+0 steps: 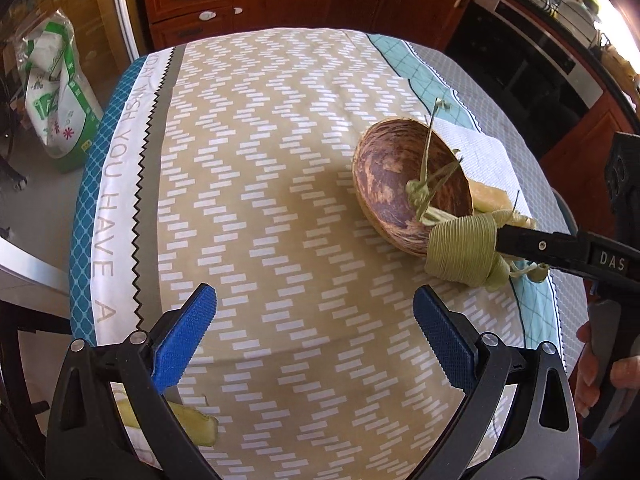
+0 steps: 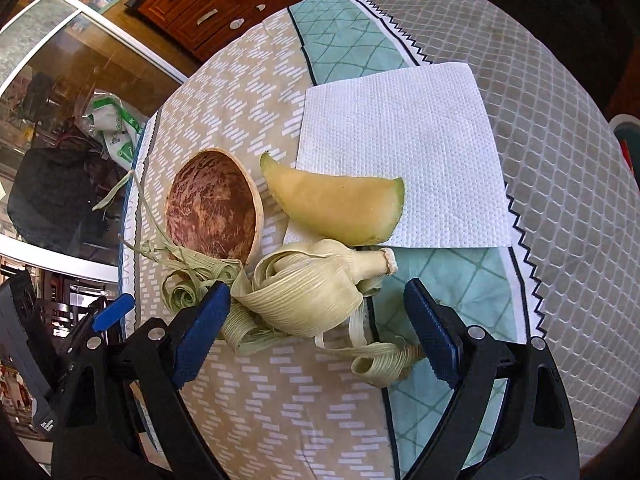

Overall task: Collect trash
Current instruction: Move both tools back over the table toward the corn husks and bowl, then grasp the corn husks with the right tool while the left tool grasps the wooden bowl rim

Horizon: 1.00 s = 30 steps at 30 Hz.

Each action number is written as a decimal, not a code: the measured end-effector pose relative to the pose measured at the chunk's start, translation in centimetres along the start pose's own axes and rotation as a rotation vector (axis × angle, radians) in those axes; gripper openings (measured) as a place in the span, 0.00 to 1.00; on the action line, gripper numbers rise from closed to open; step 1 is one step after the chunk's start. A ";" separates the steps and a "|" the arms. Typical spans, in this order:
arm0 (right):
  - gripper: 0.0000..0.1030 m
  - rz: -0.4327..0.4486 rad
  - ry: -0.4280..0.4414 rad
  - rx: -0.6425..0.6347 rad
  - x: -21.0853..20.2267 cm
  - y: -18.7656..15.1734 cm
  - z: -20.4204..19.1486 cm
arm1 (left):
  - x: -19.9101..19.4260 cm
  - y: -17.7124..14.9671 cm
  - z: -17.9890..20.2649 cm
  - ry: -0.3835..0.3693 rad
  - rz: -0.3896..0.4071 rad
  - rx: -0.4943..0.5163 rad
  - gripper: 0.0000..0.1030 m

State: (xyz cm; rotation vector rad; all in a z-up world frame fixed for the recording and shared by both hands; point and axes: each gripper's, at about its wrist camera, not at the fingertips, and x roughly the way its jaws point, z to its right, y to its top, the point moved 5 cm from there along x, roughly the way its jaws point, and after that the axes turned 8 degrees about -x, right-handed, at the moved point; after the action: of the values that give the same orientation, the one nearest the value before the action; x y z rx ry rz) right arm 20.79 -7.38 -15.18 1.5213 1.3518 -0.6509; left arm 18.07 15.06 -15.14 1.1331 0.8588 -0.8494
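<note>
Two tongs hover spread wide: the right gripper (image 2: 316,320) straddles the husk (image 2: 308,292) beside the bowl (image 2: 214,204) and rind (image 2: 336,204), the left gripper (image 1: 314,312) idle. I'd pinch the husk's thick middle, sparing the napkin (image 2: 400,120). Cloth (image 1: 120,208) reads "WISH YOU HAVE A".

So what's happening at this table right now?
A person is clearing food scraps off a clothed table. The right tongs, open, straddle a curled corn husk beside a coconut shell half and a melon rind on a paper towel. The left tongs hover open, empty, above the cloth.
</note>
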 end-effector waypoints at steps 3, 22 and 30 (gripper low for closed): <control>0.57 0.023 -0.012 -0.038 0.3 -0.2 -0.7 | 0.1 0.2 -0.1 -0.010 -0.003 -0.010 0.96; 0.30 0.124 -0.057 0.016 -8.0 -2.1 6.3 | 3.6 5.1 3.4 0.000 0.020 0.032 0.96; 0.31 0.150 -0.074 0.064 -9.1 -1.8 8.9 | 5.6 4.9 5.9 0.023 0.021 0.086 0.67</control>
State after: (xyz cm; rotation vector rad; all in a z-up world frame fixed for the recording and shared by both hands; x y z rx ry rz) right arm 18.66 -19.52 -11.32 1.6169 1.1590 -0.6547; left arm 25.64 9.65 -17.02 1.2266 0.8348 -0.8645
